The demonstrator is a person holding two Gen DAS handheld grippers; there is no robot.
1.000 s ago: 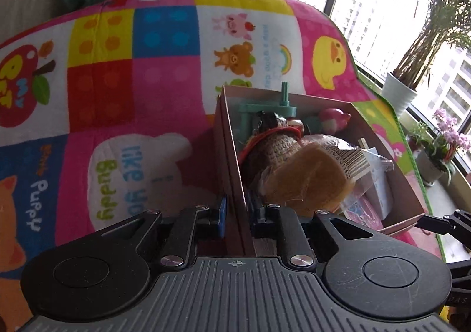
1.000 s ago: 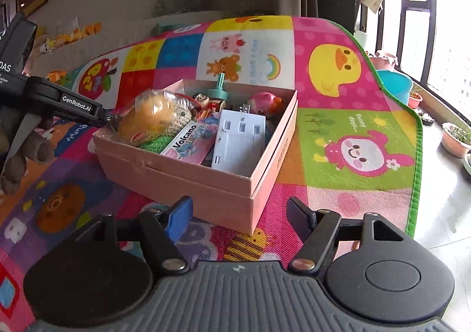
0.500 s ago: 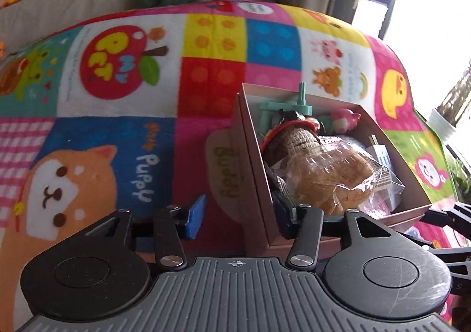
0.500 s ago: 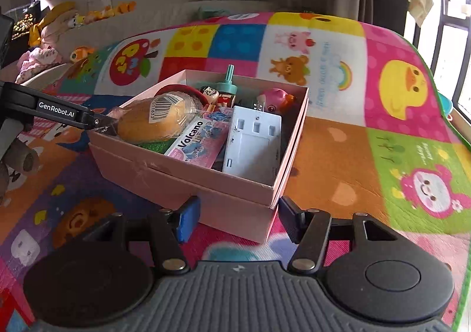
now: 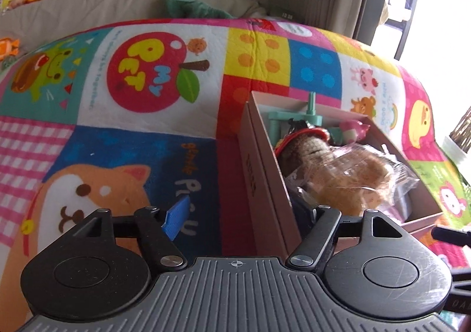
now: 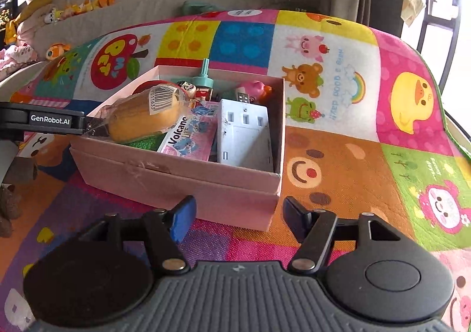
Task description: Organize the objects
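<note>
A pink cardboard box (image 6: 176, 182) sits on the play mat, holding wrapped bread (image 6: 144, 120), a white power strip (image 6: 244, 134), a Volcano packet (image 6: 188, 137), a pink pig toy (image 6: 253, 90) and a teal toy (image 6: 203, 79). My left gripper (image 5: 241, 217) straddles the box's left wall (image 5: 259, 182). Its jaws are opening and the pads stand clear of the wall. One of its fingers (image 6: 50, 120) reaches the box's left end. My right gripper (image 6: 238, 220) faces the box's near corner, jaws opening, with nothing pressed between the pads.
The colourful quilted mat (image 6: 338, 155) spreads around the box, falling away at the right toward a bright window. A beige cushion (image 5: 117, 2) lies behind the mat. Plush toys (image 6: 29, 23) line the back left.
The left gripper, shut on the box's left wall, dragged the box left over the mat, then opened and let go. The right gripper followed toward the near corner and widened its jaws.
</note>
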